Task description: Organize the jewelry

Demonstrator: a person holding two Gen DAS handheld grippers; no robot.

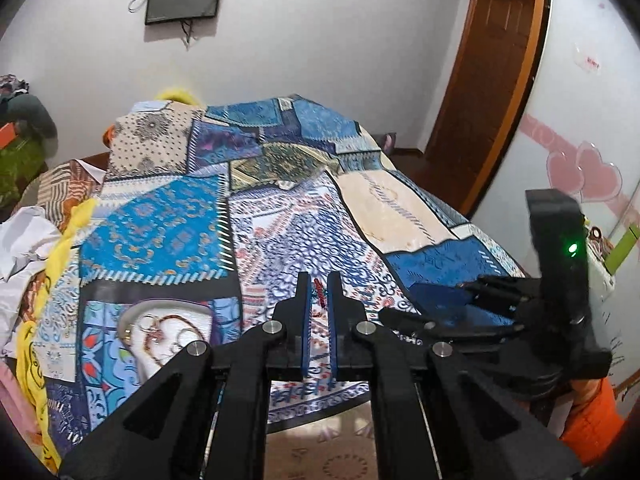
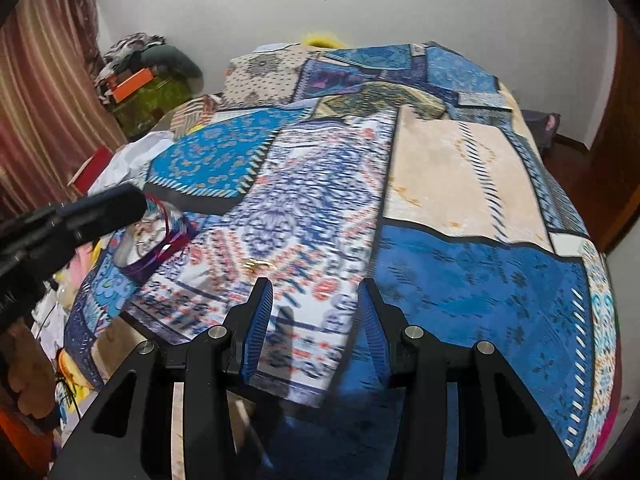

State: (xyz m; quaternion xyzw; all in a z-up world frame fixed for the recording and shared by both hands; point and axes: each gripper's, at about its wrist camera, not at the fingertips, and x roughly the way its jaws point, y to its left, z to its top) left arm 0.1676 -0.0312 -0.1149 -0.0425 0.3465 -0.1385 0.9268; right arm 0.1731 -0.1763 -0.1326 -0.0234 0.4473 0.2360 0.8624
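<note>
On a bed (image 1: 400, 208) covered in a blue patchwork spread, a white tray (image 1: 132, 314) at the left holds tangled necklaces and rings (image 1: 160, 330). Next, the left gripper (image 1: 319, 286) is nearly closed on a small red-beaded piece (image 1: 320, 290) that appears pinched, its long axis running away from the camera. Further right, a small gold ring (image 2: 260, 265) lies loose on the spread, flat, its direction unclear. Just short of it, the right gripper (image 2: 316, 300) hovers with jaws wide and empty. Sorting looks partway done; these two pieces remain.
</note>
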